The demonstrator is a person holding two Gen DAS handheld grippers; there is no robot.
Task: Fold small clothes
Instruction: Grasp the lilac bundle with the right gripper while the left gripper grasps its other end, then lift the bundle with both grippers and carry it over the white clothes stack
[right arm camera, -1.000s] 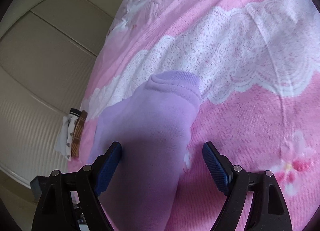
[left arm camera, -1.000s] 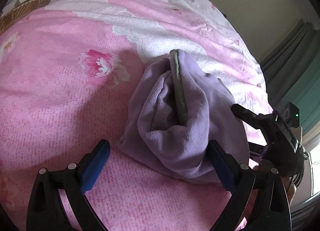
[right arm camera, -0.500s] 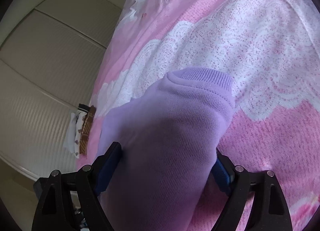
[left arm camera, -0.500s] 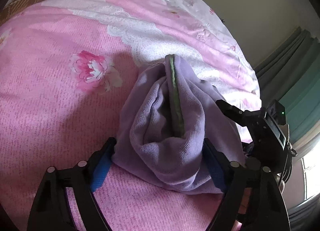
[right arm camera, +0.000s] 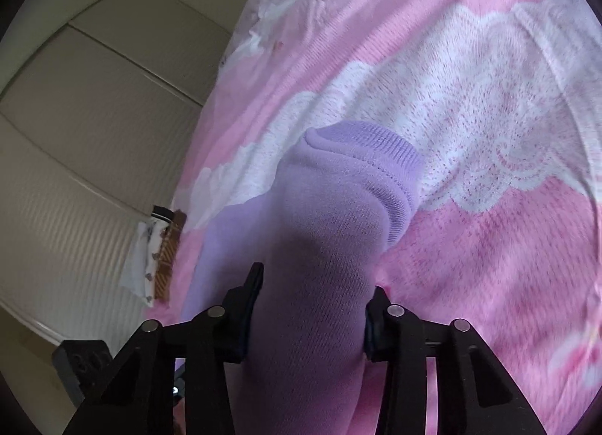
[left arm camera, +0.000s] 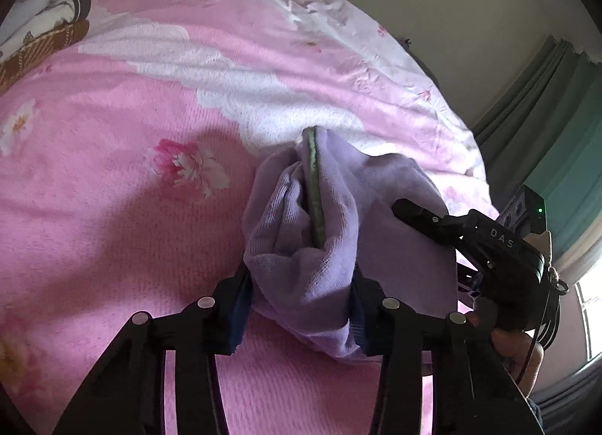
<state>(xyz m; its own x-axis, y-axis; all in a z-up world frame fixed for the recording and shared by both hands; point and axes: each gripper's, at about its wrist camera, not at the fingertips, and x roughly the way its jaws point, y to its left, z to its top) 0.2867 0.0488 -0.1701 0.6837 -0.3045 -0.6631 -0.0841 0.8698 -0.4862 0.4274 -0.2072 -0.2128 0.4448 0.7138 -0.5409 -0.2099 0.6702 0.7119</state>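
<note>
Lilac fleece garment (left arm camera: pixel 338 247), soft and bunched, green-edged fold upright, lies mid-bed on pink floral quilt (left arm camera: pixel 113 209). Left gripper (left arm camera: pixel 301 307) jaws pinch near bundle. Right gripper (right arm camera: pixel 312 303) jaws clamp ribbed knit cuff end (right arm camera: pixel 361 160). Quilt spreads wide to left; curtain (left arm camera: pixel 545 104) beyond bed's right edge.

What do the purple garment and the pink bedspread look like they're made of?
The purple garment looks like a soft matte knit, probably cotton fleece: fine knit rows show, with a ribbed cuff and a fuzzy looped inside. A thin green trim runs along its edge. The pink bedspread looks like thin printed woven cotton, matte and wrinkled; the lace and flowers seem printed, not stitched.
</note>
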